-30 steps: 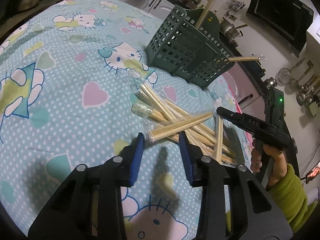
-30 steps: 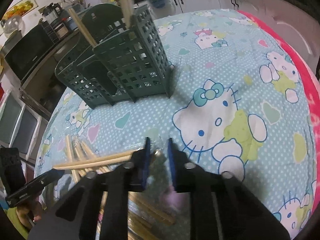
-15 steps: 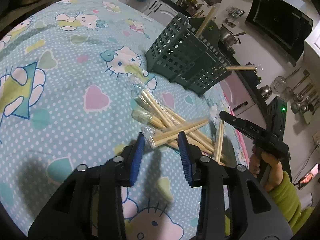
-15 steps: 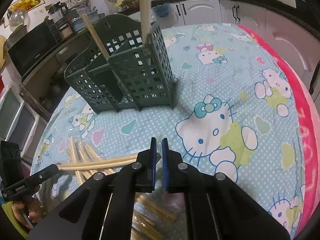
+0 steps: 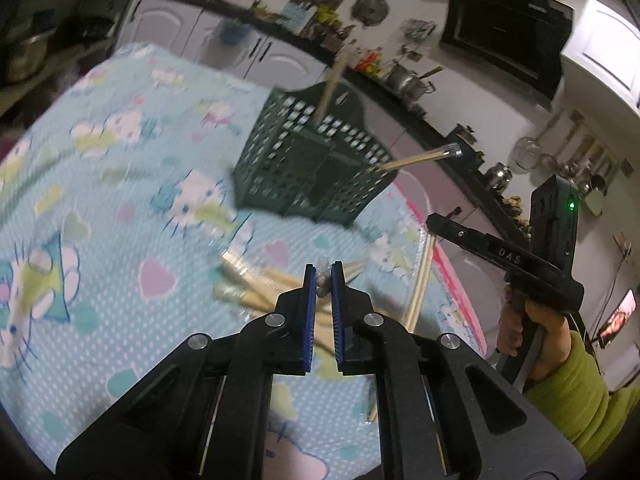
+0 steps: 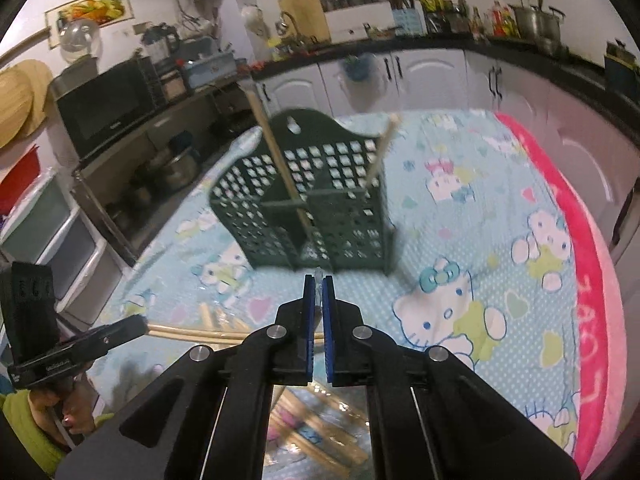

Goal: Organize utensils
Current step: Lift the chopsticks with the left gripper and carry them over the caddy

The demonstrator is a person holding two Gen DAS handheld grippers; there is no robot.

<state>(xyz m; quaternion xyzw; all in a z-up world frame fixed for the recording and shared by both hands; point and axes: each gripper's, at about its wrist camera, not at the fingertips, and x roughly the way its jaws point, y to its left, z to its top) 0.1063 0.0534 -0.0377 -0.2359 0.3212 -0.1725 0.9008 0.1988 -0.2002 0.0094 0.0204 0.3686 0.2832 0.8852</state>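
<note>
Both grippers, left (image 5: 324,270) and right (image 6: 318,280), have risen, each pinching wrapped chopsticks (image 5: 418,284); next, carry to basket (image 6: 316,204).

Kitchen: white cabinets (image 6: 432,76), black microwave (image 6: 104,104), range hood (image 5: 508,52).

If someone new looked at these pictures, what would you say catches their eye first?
Probably the green basket standing mid-table on the cartoon-cat cloth, with two chopstick pairs poking out of it. Next, the pile of wrapped chopsticks lying in front of it. Then both grippers, left and right, each shut on a clear wrapper end.
</note>
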